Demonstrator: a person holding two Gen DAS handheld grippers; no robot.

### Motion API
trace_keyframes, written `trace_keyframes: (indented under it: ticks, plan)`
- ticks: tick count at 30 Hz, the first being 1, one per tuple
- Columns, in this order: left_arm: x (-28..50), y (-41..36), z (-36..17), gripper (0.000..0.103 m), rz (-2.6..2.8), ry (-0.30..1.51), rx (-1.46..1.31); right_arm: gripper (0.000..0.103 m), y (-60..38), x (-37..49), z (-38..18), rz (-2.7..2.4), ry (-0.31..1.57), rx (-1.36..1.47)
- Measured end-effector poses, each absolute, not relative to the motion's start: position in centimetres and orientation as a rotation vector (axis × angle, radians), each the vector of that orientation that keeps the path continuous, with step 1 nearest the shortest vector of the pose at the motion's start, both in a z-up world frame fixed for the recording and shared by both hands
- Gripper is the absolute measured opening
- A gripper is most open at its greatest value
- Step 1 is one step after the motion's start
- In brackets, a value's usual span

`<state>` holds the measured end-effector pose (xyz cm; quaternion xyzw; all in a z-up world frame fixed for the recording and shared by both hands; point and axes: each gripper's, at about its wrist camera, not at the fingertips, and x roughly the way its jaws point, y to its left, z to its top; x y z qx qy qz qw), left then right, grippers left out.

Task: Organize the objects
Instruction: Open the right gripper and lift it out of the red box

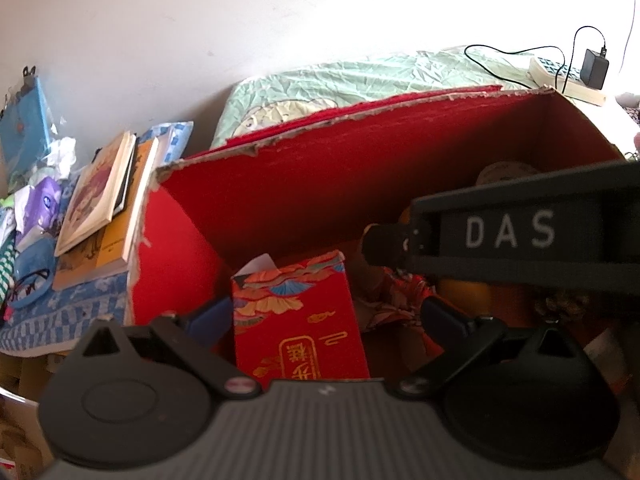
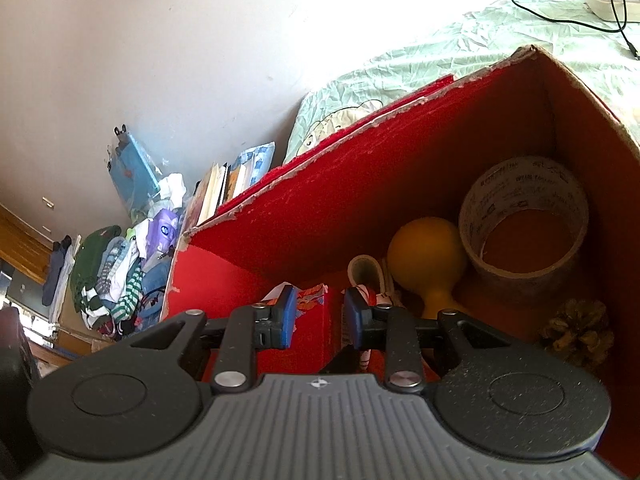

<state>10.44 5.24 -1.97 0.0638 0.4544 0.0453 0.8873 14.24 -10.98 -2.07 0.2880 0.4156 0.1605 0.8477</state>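
Blue pads sit on the tips of both tools, and both tools hang over a big red box [image 1: 320, 184]. The left gripper [image 1: 326, 316] has its two fingers spread wide apart, one on each side of a small red packet [image 1: 304, 324] with gold writing and fan pictures; the pads do not touch it. The packet stands up inside the big red box, near the left end. The right gripper [image 2: 320, 316] has its fingers closer together, with a gap between the blue pads, and the top edge of the same small red packet [image 2: 316, 312] shows in that gap, but I cannot tell if the pads press on it. In the left view the right tool reaches in from the right side, a dark bar with white letters. A bit farther in the box lie a yellow gourd toy [image 2: 428, 256], a roll of clear tape [image 2: 524, 220] in the far right corner, and a brown pine cone [image 2: 580, 332] near the right wall. Left of the box, a stack of books [image 1: 100, 208] rests on a blue cloth, with a pile of clothes [image 2: 116, 276] beside it. Behind the box is a pale green sheet [image 1: 360, 76], and far back on it a black charger [image 1: 595, 68] with its thin cord lies by a book
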Motion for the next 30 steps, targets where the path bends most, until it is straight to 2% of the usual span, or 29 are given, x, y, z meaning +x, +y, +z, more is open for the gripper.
trace_keyframes:
  ticks: [11, 18, 20, 22, 30]
  plan:
    - [10.3, 4.9, -2.0, 0.101, 0.065, 0.930, 0.158, 0.031, -11.1, 13.5, -2.0, 0.253, 0.839, 0.622]
    - [10.1, 4.9, -2.0, 0.101, 0.067, 0.927, 0.163, 0.031, -10.2, 12.4, -1.6, 0.206, 0.810, 0.536]
    - [10.2, 4.8, -2.0, 0.101, 0.070, 0.934, 0.168, 0.035, -9.7, 12.3, -2.3, 0.182, 0.832, 0.481]
    - [10.3, 4.8, -2.1, 0.100, 0.064, 0.937, 0.168, 0.035, -9.2, 11.3, -1.7, 0.167, 0.747, 0.387]
    - [9.8, 4.7, -1.9, 0.099, 0.065, 0.905, 0.171, 0.035, -10.6, 12.0, -2.1, 0.173, 0.781, 0.489]
